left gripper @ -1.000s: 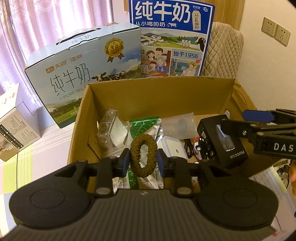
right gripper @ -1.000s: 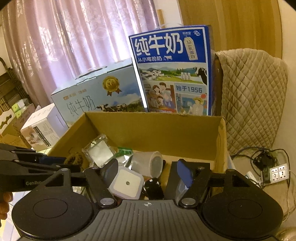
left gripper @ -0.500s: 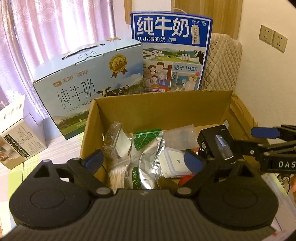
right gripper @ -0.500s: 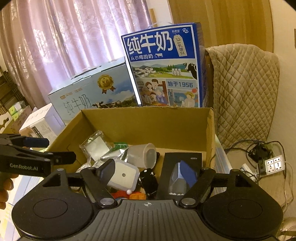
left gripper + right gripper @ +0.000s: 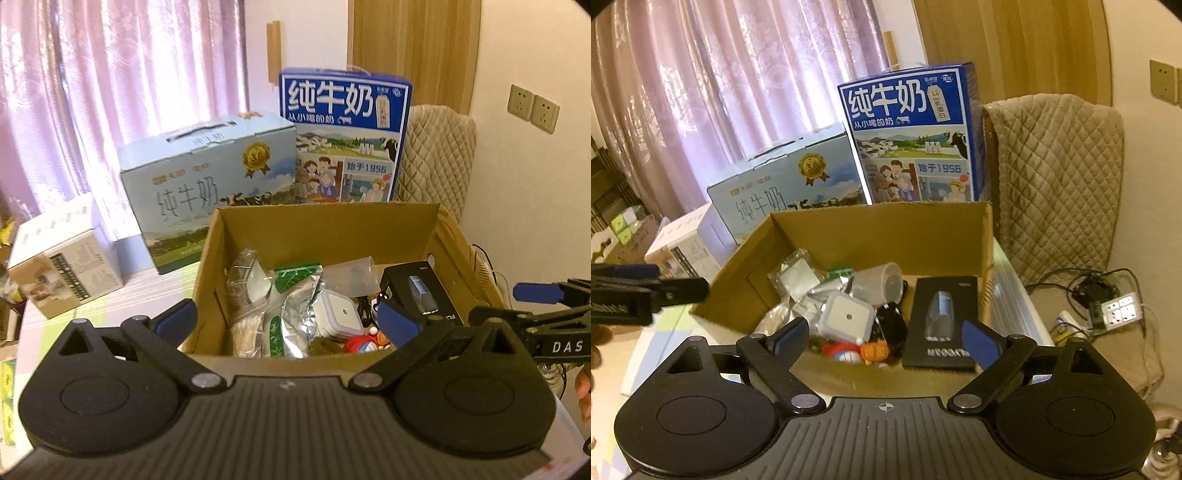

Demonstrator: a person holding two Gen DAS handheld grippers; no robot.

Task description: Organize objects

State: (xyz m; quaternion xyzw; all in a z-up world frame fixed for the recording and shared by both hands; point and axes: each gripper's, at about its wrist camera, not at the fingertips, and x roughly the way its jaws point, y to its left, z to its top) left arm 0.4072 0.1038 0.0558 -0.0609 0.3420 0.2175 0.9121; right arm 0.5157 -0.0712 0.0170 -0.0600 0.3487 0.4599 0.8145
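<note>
An open cardboard box [image 5: 317, 225] [image 5: 879, 229] holds several small items: a black product box [image 5: 421, 291] [image 5: 943, 321], a white square case [image 5: 338, 314] [image 5: 846, 315], a silver and green foil pouch [image 5: 295, 317], a clear plastic cup [image 5: 879, 282], a bag of cotton swabs [image 5: 247, 328] and a small red and blue toy [image 5: 364, 341] [image 5: 846, 354]. My left gripper [image 5: 286, 321] is open and empty, above the box's near edge. My right gripper [image 5: 884, 338] is open and empty, above the box's near edge. The brown hair tie is not in sight.
Two milk cartons, a light blue one [image 5: 207, 184] and a tall dark blue one [image 5: 343, 136], stand behind the box. A white carton [image 5: 62, 258] sits at the left. A quilted chair back [image 5: 1056, 177] and a power strip with cables [image 5: 1115, 306] are at the right.
My left gripper was shut on a brown hair tie over the box one second ago; it opened, let it go and drew back and up. My right gripper also drew back.
</note>
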